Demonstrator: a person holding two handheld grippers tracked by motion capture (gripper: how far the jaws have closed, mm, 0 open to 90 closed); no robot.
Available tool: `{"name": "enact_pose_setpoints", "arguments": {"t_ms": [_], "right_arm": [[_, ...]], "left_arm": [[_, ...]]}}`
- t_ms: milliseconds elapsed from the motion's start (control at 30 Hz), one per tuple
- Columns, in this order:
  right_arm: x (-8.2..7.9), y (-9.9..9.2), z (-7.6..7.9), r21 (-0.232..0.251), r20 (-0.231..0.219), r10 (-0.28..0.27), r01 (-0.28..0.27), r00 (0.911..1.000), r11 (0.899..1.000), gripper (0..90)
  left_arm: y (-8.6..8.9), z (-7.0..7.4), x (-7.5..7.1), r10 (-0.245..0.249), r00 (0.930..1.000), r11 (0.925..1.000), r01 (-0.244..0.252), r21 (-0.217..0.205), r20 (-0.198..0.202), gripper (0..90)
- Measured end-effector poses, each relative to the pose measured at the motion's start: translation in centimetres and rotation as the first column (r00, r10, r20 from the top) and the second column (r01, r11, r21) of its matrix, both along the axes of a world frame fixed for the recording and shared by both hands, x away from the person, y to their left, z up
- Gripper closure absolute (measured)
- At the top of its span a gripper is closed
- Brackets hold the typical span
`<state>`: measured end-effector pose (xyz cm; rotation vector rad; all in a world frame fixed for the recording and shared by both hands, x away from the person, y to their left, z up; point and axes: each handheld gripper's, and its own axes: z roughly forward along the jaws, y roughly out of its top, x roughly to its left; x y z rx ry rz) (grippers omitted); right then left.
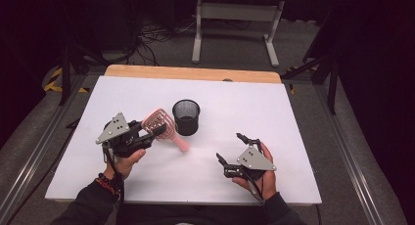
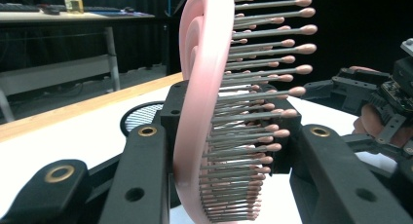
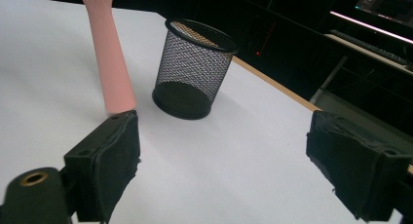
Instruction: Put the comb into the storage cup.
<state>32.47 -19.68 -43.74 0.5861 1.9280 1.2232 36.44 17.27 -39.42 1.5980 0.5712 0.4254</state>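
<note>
1. Hairbrush (image 1: 161, 124), pink plastic, sits left of centre in the high view, beside the mesh cup (image 1: 186, 117); it looks light and stiff.
2. Left gripper (image 1: 155, 132) pinches its bristled head; the smooth handle (image 3: 113, 63) is the firmer hold.
3. Right gripper (image 1: 230, 147), lower right, is spread and empty.

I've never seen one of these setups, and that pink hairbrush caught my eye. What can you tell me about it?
The pink hairbrush looks like plastic, with an open, vented head and rows of thin grey bristles tipped with pink balls. Its plain pink handle slants down toward the white table. The left gripper is shut on the head, one jaw against its back and the other on the bristle side, holding it on edge beside the black mesh cup. The brush does not appear to touch the cup.
</note>
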Motion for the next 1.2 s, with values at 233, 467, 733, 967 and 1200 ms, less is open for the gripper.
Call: {"name": "enact_pose_setpoints", "arguments": {"t_ms": [233, 467, 733, 967, 1200], "right_arm": [[-0.2, -0.7, -0.3, 0.005, -0.009, -0.006, 0.006, 0.9999, 1.000, 7.3], [-0.3, -1.1, -0.3, 0.017, -0.004, -0.021, 0.021, 0.9998, 1.000, 4.0], [-0.2, -1.0, -0.5, 0.005, 0.001, -0.036, 0.036, 0.9994, 0.999, 4.2], [-0.1, -1.0, -0.7, -0.004, 0.002, -0.049, 0.049, 0.9988, 0.999, 4.7], [-0.1, -0.9, -0.8, -0.022, -0.002, -0.057, 0.056, 0.9984, 0.998, 5.5]], "left_arm": [[0.8, 0.4, -0.1, 0.034, 0.9993, 0.9994, -0.034, -0.009, 0.012, 62.5], [1.6, 0.9, -0.1, 0.068, 0.9974, 0.9976, -0.067, -0.014, 0.024, 62.5], [2.7, 1.6, -0.2, 0.112, 0.9928, 0.9936, -0.112, -0.019, 0.042, 62.5], [3.0, 1.8, -0.2, 0.138, 0.9888, 0.9905, -0.138, -0.005, 0.057, 62.5], [3.2, 1.9, 0.0, 0.166, 0.9835, 0.9857, -0.167, 0.020, 0.073, 62.5]]}}
